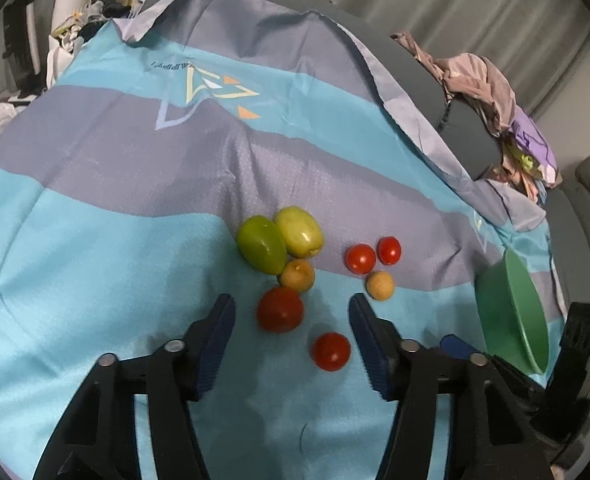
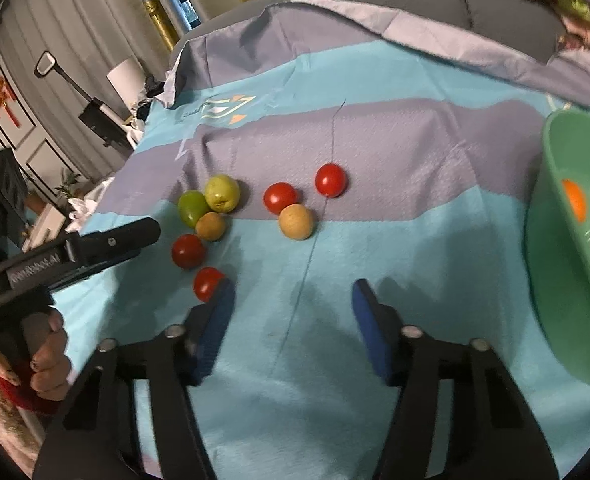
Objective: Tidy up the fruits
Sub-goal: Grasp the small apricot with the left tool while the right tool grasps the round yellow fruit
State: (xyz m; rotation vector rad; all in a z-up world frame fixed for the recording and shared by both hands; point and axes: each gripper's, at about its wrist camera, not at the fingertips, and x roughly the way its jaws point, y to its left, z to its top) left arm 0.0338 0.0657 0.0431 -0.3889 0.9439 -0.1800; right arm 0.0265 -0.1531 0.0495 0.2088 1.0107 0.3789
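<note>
Loose fruit on a blue-and-grey striped bedsheet [image 1: 95, 240], both tongs spread and empty.

Left tongs [image 1: 293, 300] low in frame, flanking two round red tomatoes [image 1: 279, 309]; two green fruits [image 1: 261, 244] and small tan fruits [image 1: 380, 285] just above. Right tongs [image 2: 293, 286] over bare sheet; green plastic bowl [image 2: 555, 280] with orange fruit [image 2: 575, 199] at right edge.

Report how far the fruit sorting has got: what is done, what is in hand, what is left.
Done: at least two orange fruits lie in the green bowl.

In hand: nothing. The left gripper and right gripper both hover open and empty over the blue cloth.

Left: four red tomatoes, two green fruits and two small tan fruits lie loose on the cloth.
</note>
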